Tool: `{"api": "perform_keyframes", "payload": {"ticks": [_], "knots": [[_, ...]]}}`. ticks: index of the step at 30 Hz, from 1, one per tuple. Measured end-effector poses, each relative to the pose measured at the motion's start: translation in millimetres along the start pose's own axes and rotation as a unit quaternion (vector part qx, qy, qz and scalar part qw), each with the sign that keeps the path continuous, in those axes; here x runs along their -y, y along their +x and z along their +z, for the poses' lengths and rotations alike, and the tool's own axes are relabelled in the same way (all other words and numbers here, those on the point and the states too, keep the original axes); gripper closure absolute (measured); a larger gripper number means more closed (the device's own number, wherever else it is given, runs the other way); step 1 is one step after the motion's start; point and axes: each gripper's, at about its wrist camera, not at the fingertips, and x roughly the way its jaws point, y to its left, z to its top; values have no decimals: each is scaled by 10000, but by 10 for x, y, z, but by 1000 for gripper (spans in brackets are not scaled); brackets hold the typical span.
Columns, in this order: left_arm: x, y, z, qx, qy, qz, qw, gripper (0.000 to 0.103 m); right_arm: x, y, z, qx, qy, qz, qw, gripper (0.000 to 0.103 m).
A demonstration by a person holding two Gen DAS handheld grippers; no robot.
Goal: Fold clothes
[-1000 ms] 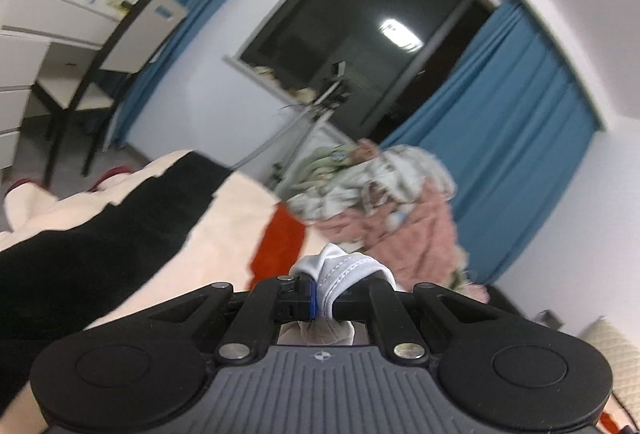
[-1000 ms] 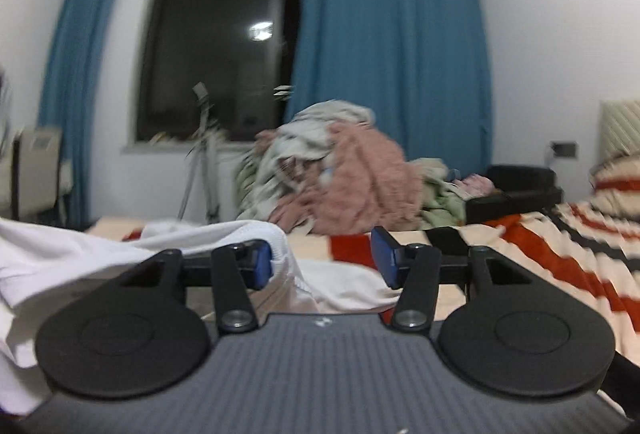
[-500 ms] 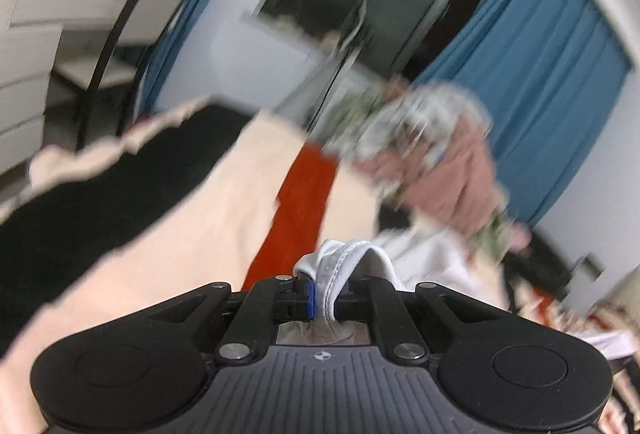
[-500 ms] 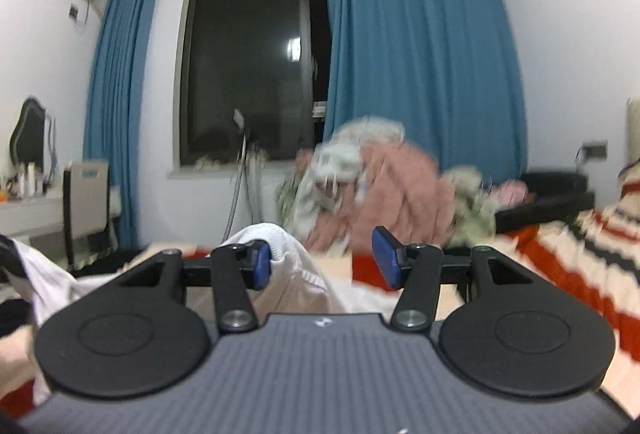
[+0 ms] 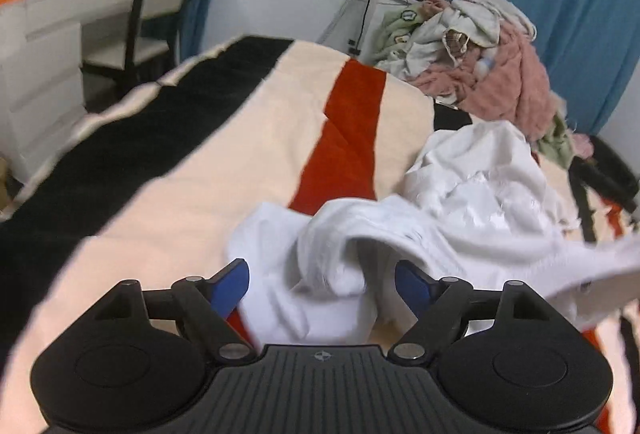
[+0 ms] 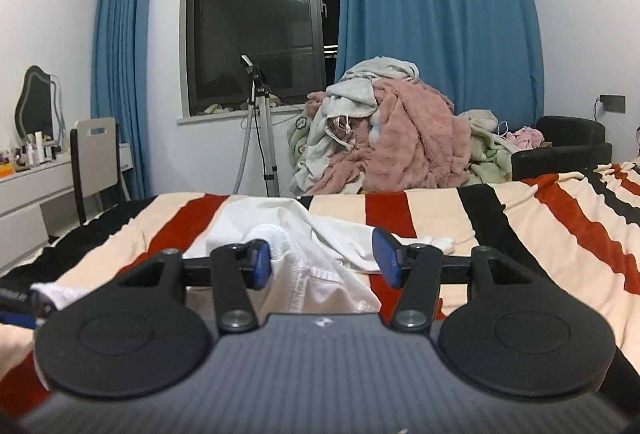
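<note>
A white garment (image 5: 460,202) lies crumpled on the bed (image 5: 208,170), on a striped blanket of cream, red and black; nothing in either view serves as a container for it. In the left wrist view the left claw (image 5: 322,284) stands with its blue-padded fingers (image 5: 230,284) well apart, and a bunched fold of the white cloth rises between them without being pinched; whether the fabric brushes either pad is not clear. In the right wrist view the right claw (image 6: 323,260) is likewise spread wide, low over the same white garment (image 6: 288,234), with a rounded hem of the cloth lying just against the inner face of its left finger (image 6: 262,262) and clear space before the other finger. The cloth stretches from between the fingers away across the blanket, one end trailing off to the right. At the lower left edge of the right view a bit of white cloth and a blue tip of the other tool show, too small to read. Beyond the foot of the bed sits a heap of unfolded laundry (image 6: 384,138), pink fleece, grey and pale green pieces piled up. Behind it hang blue curtains (image 6: 432,14) beside a dark window (image 6: 256,18). A tripod stand (image 6: 262,138) rises near the sill, and a chair (image 6: 98,162) stands at a white bench (image 6: 36,178) on the left.
</note>
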Motion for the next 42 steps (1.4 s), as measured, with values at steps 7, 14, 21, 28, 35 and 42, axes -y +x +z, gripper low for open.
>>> {"api": "perform_keyframes", "payload": {"ticks": [7, 14, 21, 28, 35, 42], "knots": [[528, -550, -321, 973, 1443, -698, 9822, 10, -52, -68, 24, 63, -41, 9, 10000, 48], [1160, -244, -582, 1591, 2785, -720, 9444, 6, -52, -142, 52, 131, 18, 45, 9999, 48], [1132, 181, -604, 1423, 2787, 14, 9498, 13, -77, -117, 16, 70, -125, -149, 9998, 48], [700, -511, -284, 2449, 1301, -60, 9608, 6, 12, -30, -24, -138, 89, -362, 9992, 48], [586, -635, -307, 2020, 1010, 67, 9741, 6, -17, -142, 9, 179, 117, -376, 9991, 48], [550, -415, -359, 1323, 1206, 275, 9835, 7, -148, -297, 59, 715, -196, -452, 9962, 48]]}}
